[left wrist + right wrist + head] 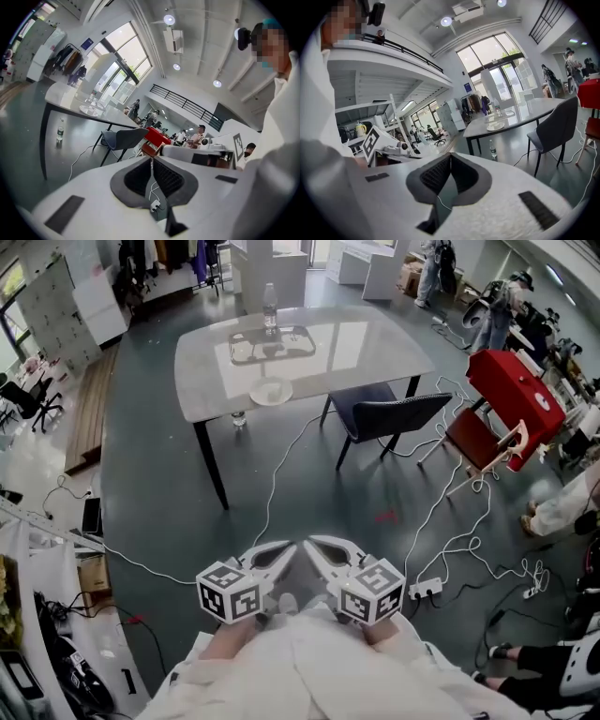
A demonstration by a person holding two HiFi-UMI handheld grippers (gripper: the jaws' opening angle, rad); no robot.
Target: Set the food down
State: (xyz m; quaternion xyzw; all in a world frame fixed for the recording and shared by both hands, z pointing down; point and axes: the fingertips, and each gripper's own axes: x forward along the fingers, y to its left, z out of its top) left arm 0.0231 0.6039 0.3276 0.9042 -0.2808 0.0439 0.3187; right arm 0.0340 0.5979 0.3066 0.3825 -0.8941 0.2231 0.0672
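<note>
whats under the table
A bottle stands on the floor by the table's near edge, a dark chair is partly tucked under, and a white cable runs beneath. The tabletop hides the rest.

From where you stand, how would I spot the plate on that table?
Look at the large pale table ahead. The plate sits by its near edge, in front of the tray. It is round, white and lies alone, outside the tray.

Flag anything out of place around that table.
A water bottle stands on the floor by the table's near edge rather than on top, and loose white cables trail across the floor, a likely trip hazard.
</note>
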